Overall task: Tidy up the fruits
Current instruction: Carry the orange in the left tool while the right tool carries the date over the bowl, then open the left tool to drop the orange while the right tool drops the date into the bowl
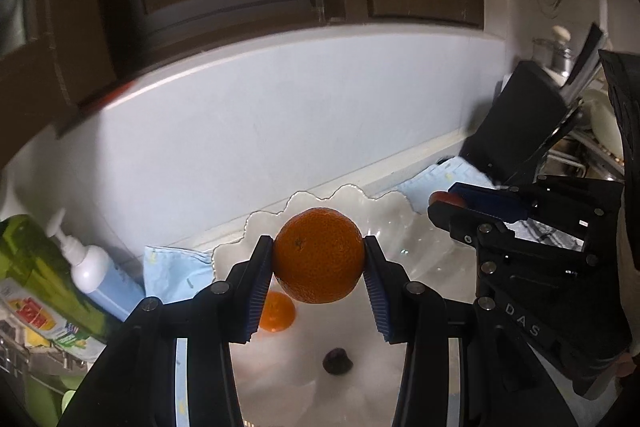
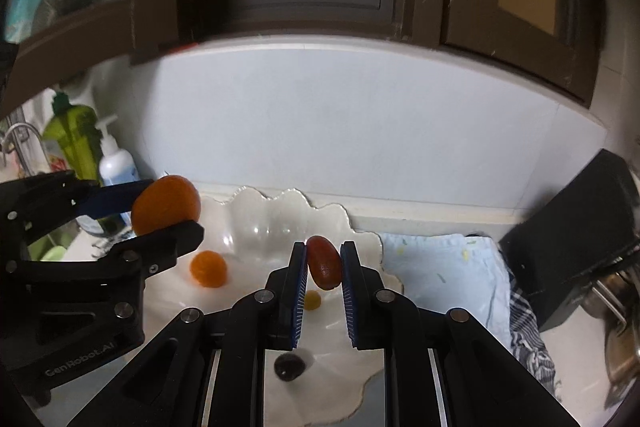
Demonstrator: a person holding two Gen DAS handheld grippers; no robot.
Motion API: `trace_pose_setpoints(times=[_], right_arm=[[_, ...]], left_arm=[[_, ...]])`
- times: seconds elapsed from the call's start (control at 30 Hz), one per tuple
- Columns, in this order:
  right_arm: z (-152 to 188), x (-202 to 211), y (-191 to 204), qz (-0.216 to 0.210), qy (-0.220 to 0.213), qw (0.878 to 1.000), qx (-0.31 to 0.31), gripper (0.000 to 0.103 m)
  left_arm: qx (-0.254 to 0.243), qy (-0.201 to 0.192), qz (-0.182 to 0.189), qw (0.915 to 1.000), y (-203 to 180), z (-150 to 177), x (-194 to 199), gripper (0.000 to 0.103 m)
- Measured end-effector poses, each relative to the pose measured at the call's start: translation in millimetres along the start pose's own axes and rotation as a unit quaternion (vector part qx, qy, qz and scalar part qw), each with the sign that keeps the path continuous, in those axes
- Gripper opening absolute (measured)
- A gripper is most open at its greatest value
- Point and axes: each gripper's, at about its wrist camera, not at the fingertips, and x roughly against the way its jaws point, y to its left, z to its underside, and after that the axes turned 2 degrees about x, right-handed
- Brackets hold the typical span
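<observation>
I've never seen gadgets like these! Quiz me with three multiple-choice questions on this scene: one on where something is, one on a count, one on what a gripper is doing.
1. Where is the small orange fruit?
A. on the white plate
B. on the blue cloth
C. in a gripper

2. How many fruits lie on the plate?
A. one
B. three
C. six

3. What does the right gripper hold?
A. nothing
B. a bottle
C. a red oblong fruit

Answers: 1 A, it rests on the plate's white surface; 2 B, small orange, yellow and dark ones; 3 C, both pads press it.
</observation>
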Motion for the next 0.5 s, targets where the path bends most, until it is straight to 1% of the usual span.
trace_pose_setpoints(times=[0.13, 0.23, 0.37, 0.5], right_arm=[[-3, -26, -6, 0.002, 0.028, 1.000, 0.001, 0.018], [-3, -41, -9, 0.001, 0.049, 0.999, -0.002, 0.018], [-3, -61, -13, -0.011, 0.075, 0.997, -0.012, 0.018], [-2, -75, -12, -0.015, 0.096, 0.995, -0.013, 0.018]], left_arm=[[-0.010, 0.019, -0.011, 0.9997, -1, -6, -26, 0.044], [-0.011, 0.038, -0.011, 0.9992, 0, -6, -45, 0.044], [-0.004, 0.063, -0.004, 0.9980, 4, -5, -67, 0.044], [-0.004, 0.079, -0.002, 0.9969, 8, -3, -82, 0.044]])
